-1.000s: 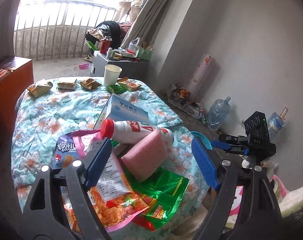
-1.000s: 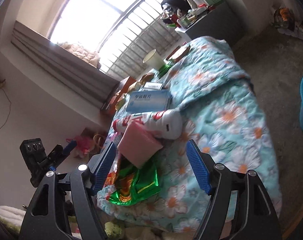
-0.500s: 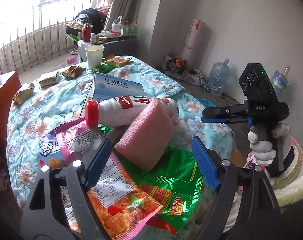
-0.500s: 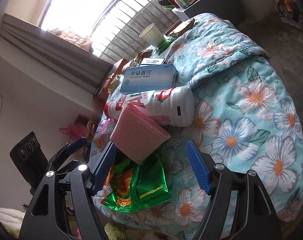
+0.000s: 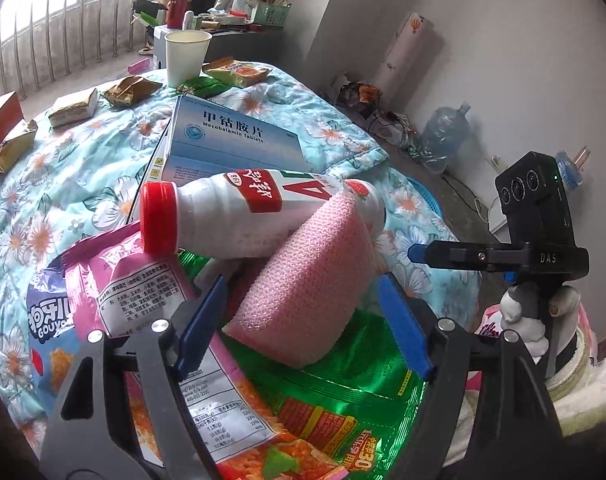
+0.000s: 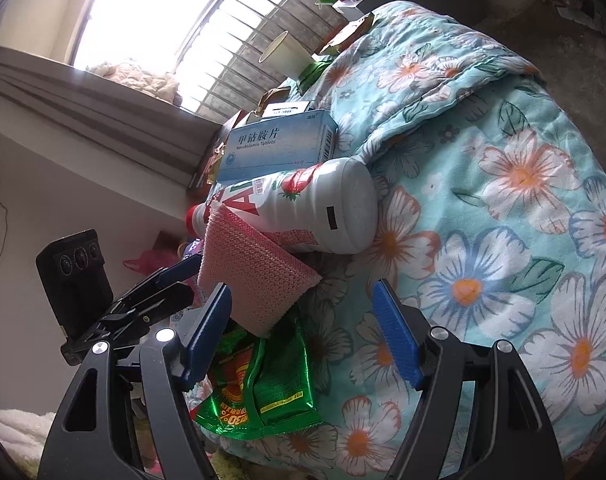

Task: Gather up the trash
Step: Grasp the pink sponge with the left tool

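A pink sponge point(image 5: 303, 280) point(image 6: 247, 276) leans on a white bottle with a red cap point(image 5: 239, 212) point(image 6: 319, 208), over a green snack bag point(image 5: 343, 392) point(image 6: 259, 392) and a pink-orange snack bag point(image 5: 151, 312), all on the flowered quilt point(image 6: 503, 240). My left gripper point(image 5: 303, 324) has the sponge's lower end between its jaws, which are closing; the blue pads point(image 5: 203, 320) stand clear of it. My right gripper point(image 6: 301, 336) is open just in front of the sponge's corner, nothing gripped. Each gripper shows in the other's view: the right point(image 5: 419, 252), the left point(image 6: 175, 280).
A blue tablet box point(image 5: 231, 140) lies behind the bottle. Farther back are a paper cup point(image 5: 187, 56) and several small wrappers point(image 5: 131, 88). A blue basket point(image 5: 423, 196) and a water jug point(image 5: 443, 140) stand on the floor by the wall.
Both grippers have come down and closer to the pile. The sponge now sits between the left gripper's pads, whose gap has narrowed a little.
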`<state>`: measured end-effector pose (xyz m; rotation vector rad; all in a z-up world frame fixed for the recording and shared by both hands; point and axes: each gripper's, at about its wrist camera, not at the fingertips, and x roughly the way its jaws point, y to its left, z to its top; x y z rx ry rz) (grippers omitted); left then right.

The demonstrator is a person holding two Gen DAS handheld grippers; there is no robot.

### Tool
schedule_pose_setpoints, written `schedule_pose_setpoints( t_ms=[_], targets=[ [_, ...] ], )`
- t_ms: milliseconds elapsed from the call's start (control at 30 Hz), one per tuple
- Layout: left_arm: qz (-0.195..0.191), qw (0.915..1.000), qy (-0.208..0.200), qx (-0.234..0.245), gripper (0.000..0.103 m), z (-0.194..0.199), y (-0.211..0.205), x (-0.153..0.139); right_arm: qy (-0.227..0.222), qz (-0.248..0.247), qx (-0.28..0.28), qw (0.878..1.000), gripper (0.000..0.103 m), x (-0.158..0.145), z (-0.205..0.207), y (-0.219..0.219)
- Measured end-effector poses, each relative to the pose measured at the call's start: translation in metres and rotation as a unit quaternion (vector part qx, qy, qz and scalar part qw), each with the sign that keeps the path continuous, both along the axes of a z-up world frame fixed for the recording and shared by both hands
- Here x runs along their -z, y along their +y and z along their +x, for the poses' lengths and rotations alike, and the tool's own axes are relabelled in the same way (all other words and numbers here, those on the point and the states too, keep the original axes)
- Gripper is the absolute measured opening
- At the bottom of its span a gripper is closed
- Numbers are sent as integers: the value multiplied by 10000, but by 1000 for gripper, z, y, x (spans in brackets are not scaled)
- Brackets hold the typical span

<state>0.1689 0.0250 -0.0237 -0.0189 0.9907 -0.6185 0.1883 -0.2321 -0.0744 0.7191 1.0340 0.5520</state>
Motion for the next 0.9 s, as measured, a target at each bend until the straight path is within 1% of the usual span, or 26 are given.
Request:
schedule_pose_setpoints(
  t_ms=[100, 200, 233, 333, 433, 567, 633, 733, 867, 900],
  targets=[
    [151, 9999, 43, -71, 69, 2, -3, 4, 12, 43, 15, 10000, 71, 3, -1, -2],
    [138, 9998, 72, -95, 67, 1, -3, 5, 1, 69, 42, 10000, 71, 4, -4, -5],
    [171, 9998, 36, -92, 64, -1, -4, 5, 6, 71, 55, 10000, 71, 5, -5, -7],
    [359, 9992, -195, -34, 55, -9, -8, 2, 36, 75, 78, 9999, 71, 6, -6, -9],
    [481, 9979, -429, 114, 52, -22, -14, -4, 26, 76, 110, 9999, 71, 6, -9, -13],
    [715, 9937, -770, 379, 51, -43, -27, -11, 13, 96, 155, 9998, 71, 6, -12, -17],
    [772, 9924, -840, 464, 51, -51, -33, -11, 6, 103, 171, 9998, 71, 6, -14, -19],
    [690, 9933, -755, 546, 51, -56, -38, -7, 3, 109, 186, 9998, 71, 5, -16, -21],
    [602, 9947, -734, 401, 51, -55, -39, -3, 10, 116, 222, 9997, 71, 5, -19, -23],
    [560, 9953, -705, 364, 48, -54, -39, -2, 8, 116, 235, 9997, 71, 5, -19, -24]
  ],
)
